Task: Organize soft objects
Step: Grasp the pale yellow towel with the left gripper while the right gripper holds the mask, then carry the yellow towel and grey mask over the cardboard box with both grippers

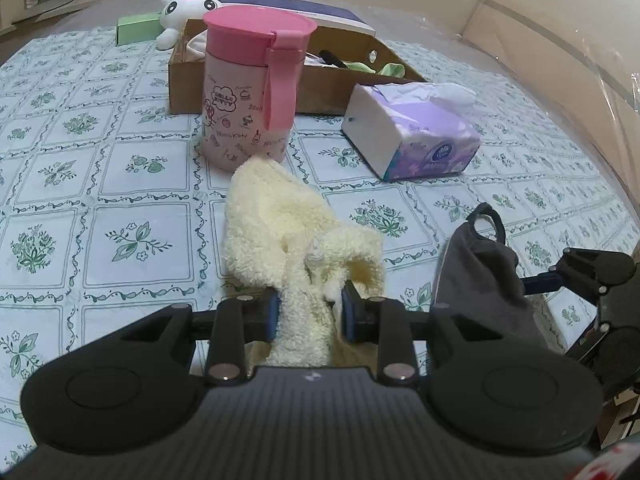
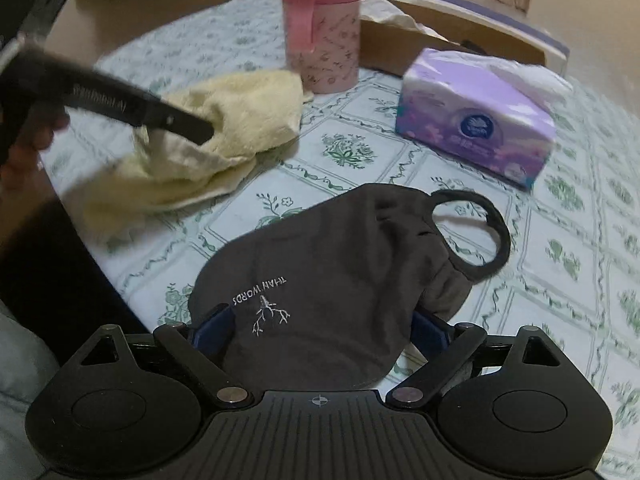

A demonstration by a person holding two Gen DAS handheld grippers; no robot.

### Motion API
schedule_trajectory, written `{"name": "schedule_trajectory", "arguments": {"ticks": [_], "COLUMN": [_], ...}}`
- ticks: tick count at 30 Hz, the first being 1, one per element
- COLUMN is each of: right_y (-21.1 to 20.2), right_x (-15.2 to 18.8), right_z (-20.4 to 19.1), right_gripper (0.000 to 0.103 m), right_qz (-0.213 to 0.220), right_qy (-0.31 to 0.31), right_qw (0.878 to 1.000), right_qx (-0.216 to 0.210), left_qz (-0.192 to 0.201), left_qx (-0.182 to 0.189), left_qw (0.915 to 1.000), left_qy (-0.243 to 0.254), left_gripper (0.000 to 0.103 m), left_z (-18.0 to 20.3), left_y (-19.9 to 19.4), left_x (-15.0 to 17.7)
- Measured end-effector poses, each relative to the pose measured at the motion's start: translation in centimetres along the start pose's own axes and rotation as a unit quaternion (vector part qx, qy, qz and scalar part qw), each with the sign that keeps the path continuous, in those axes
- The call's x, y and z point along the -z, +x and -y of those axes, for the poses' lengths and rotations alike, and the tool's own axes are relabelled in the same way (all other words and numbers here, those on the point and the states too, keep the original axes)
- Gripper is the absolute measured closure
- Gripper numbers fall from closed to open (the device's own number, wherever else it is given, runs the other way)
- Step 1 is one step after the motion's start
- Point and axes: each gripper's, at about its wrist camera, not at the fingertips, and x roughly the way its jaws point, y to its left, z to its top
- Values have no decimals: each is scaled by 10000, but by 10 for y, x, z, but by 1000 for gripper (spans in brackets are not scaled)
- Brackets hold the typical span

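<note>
My left gripper (image 1: 308, 312) is shut on a fluffy pale-yellow towel (image 1: 272, 216), whose free end trails on the tablecloth towards the pink cup. In the right wrist view the towel (image 2: 240, 120) is bunched at the left, with the blurred left gripper finger (image 2: 180, 124) in it. A dark grey face mask (image 2: 340, 260) with an ear loop lies flat between the wide-open jaws of my right gripper (image 2: 320, 332); the blue pads stand at its two sides. Behind the cup, an open cardboard box (image 1: 320, 88) holds some cloth items.
A pink lidded cup (image 1: 248, 88) stands before the box, a purple tissue pack (image 1: 416, 136) to its right. A white plush toy (image 1: 188, 4) and green box (image 1: 138, 28) lie beyond. The round table's edge curves close at left in the right wrist view.
</note>
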Motion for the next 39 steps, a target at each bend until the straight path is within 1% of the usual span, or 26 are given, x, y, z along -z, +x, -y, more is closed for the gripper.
{"name": "schedule_trajectory", "arguments": {"ticks": [3,4,6,8,9,11,12,13,17,22,31,39], "right_y": [5,7,6,6,6,5,4,3,3,0,-14,-33], "right_x": [-2,-3,-3,-4,-5,-6,-6,-6,-6,-7,-7,-7], "right_z": [-5,-7,-9,-11,-11,-13,-13,-14,-15,-14,-4,18], "right_gripper": [12,14,23,36,40,59,65,73,82,85,86,86], "right_qz": [17,3,13,32,41,78,101,129,174,185,405,536], "right_qy": [-75,-140,-239,-315,-349,-377,-358,-346,-297,-251,20,389], "right_qw": [9999,9998,9996,9995,9994,9993,9993,9993,9994,9995,9991,9972], "right_qx": [123,159,145,81,38,-11,-13,-24,-14,1,148,361], "left_qz": [-6,-11,-18,-17,-16,-10,-8,-6,-2,26,108,263], "left_qx": [-3,-4,-18,-26,-33,-43,-57,-70,-95,-107,-74,-9], "left_qw": [10000,10000,10000,10000,10000,10000,10000,10000,9999,9998,9993,9977], "left_qy": [-5,-6,-11,-14,-19,-12,4,27,89,180,348,624], "left_gripper": [76,76,76,76,76,76,76,76,76,76,76,76], "left_z": [1,0,0,0,0,1,2,3,5,8,19,35], "left_y": [1,1,1,1,1,1,1,0,0,-4,-13,-21], "left_x": [0,0,1,2,2,1,1,1,1,1,-6,-20]}}
